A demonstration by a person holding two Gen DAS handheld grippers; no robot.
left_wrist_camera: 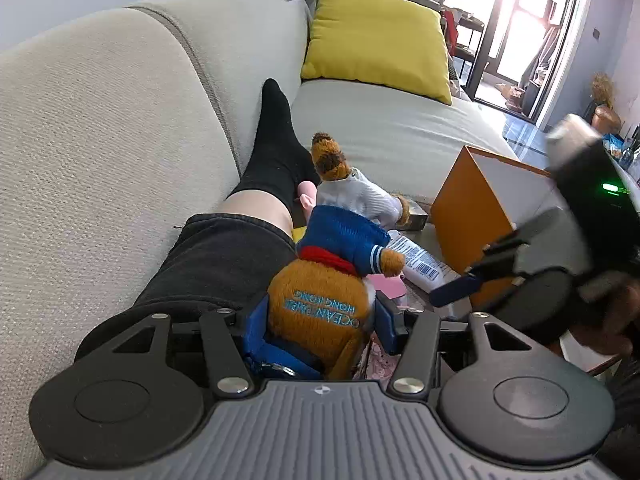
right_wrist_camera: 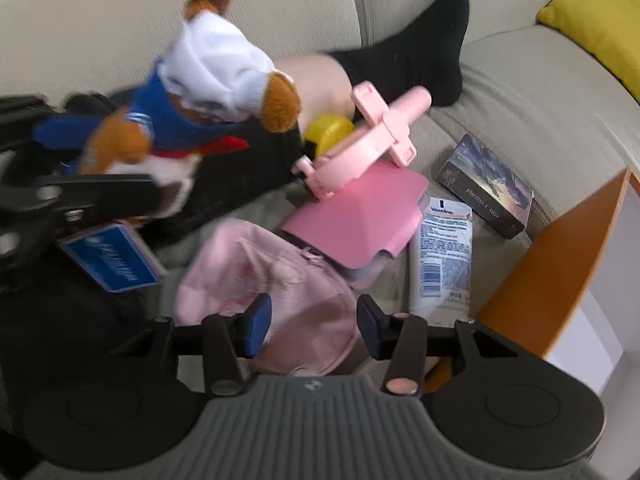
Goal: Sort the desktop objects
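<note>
My left gripper [left_wrist_camera: 320,320] is shut on a brown plush toy [left_wrist_camera: 320,304] in a blue and white sailor suit, lettered "Ocean Park Hong Kong", and holds it above the sofa. The toy also shows in the right wrist view [right_wrist_camera: 192,92] at upper left, blurred. My right gripper [right_wrist_camera: 312,324] is open and empty above a pale pink pouch [right_wrist_camera: 280,292]. It appears in the left wrist view [left_wrist_camera: 460,288] at right, blurred. On the sofa lie a pink case [right_wrist_camera: 360,216], a pink phone holder [right_wrist_camera: 368,136], a Vaseline tube [right_wrist_camera: 444,256], a dark photo-card box [right_wrist_camera: 488,184] and a yellow round object [right_wrist_camera: 328,130].
An orange box with white inside [right_wrist_camera: 568,256] stands at the right, also in the left wrist view [left_wrist_camera: 472,216]. A person's leg in a black sock [left_wrist_camera: 276,148] lies along the beige sofa back [left_wrist_camera: 100,140]. A yellow cushion [left_wrist_camera: 376,40] sits further along.
</note>
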